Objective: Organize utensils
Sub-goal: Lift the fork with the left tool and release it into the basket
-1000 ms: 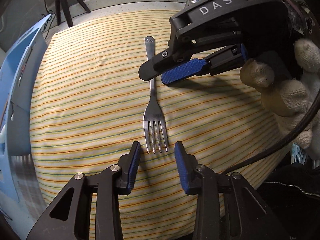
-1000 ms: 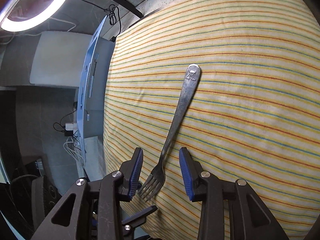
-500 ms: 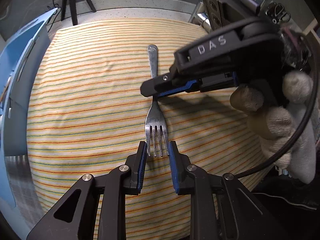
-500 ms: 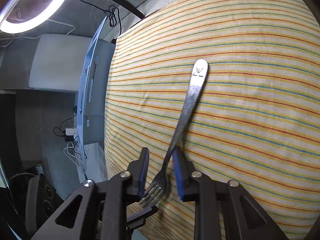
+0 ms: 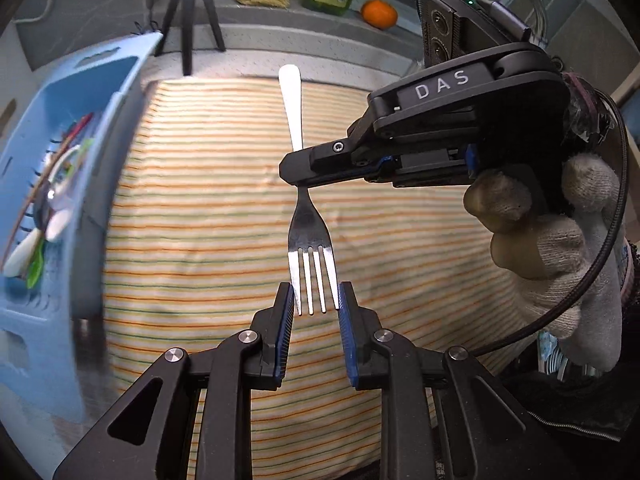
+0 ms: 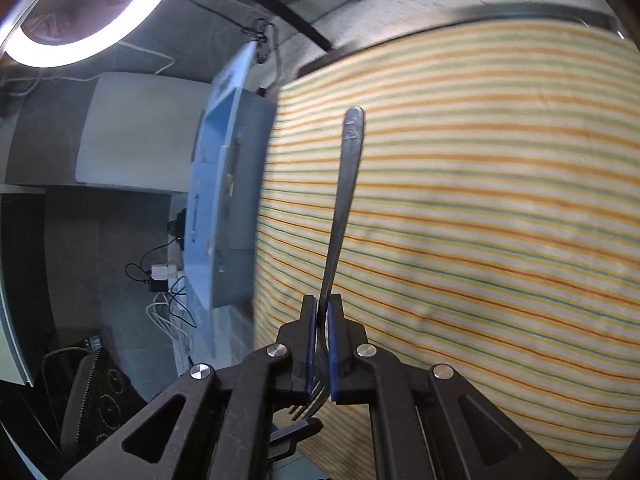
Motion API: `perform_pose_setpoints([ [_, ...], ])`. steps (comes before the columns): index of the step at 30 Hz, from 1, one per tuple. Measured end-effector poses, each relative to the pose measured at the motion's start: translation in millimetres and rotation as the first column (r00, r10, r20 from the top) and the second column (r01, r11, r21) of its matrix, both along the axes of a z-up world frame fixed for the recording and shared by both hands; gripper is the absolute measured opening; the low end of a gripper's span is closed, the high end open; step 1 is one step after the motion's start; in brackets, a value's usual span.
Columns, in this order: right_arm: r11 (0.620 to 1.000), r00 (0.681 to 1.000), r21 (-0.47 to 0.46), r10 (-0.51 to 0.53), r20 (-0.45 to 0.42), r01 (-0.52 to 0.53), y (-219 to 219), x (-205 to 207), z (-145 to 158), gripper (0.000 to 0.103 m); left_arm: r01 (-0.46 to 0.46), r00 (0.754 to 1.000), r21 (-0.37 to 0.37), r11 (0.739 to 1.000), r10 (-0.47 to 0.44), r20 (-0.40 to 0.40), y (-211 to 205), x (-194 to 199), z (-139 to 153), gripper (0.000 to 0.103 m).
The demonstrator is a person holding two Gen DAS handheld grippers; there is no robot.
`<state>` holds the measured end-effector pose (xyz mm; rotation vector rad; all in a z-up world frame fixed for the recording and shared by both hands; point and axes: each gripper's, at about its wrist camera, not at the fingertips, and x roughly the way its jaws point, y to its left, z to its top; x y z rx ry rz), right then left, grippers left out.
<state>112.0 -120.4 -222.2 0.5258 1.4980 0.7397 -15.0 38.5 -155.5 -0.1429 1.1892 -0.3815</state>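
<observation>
Both hand-held grippers had hold of the fork (image 5: 310,236) as we saw it. Our right hand-held gripper (image 6: 321,322) was clamped tight on the fork's neck, its blue pads pressing the metal from either side. Our left hand-held gripper (image 5: 313,300) stood narrowly parted with the tines between its pads, which met the outer tines on each side. We saw the fork raised clear of the striped cloth (image 5: 208,208), handle pointing away toward the grey counter (image 5: 320,48). A blue basket (image 5: 48,184) with other utensils stood at the cloth's left edge. A gloved hand (image 5: 560,248) held the right tool.
</observation>
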Motion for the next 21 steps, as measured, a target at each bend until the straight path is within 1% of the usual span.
perform_pose_setpoints([
  [4,1.0,0.999,0.019,0.024,0.031,-0.025,34,8,23,0.004,-0.033,0.999,-0.011,0.999,0.033,0.028,34,0,14,0.02],
  [10,0.998,0.997,0.028,0.055,0.052,-0.056,96,25,40,0.004,-0.081,0.995,-0.004,0.997,0.081,0.059,88,5,24,0.02],
  [16,0.997,0.996,0.016,0.078,0.047,-0.078,154,40,41,0.004,-0.116,0.992,-0.01,0.993,0.116,0.049,130,12,18,0.02],
  [21,0.994,0.993,-0.032,0.109,0.047,-0.108,190,48,34,0.004,-0.133,0.991,-0.038,0.99,0.134,0.013,155,20,7,0.02],
])
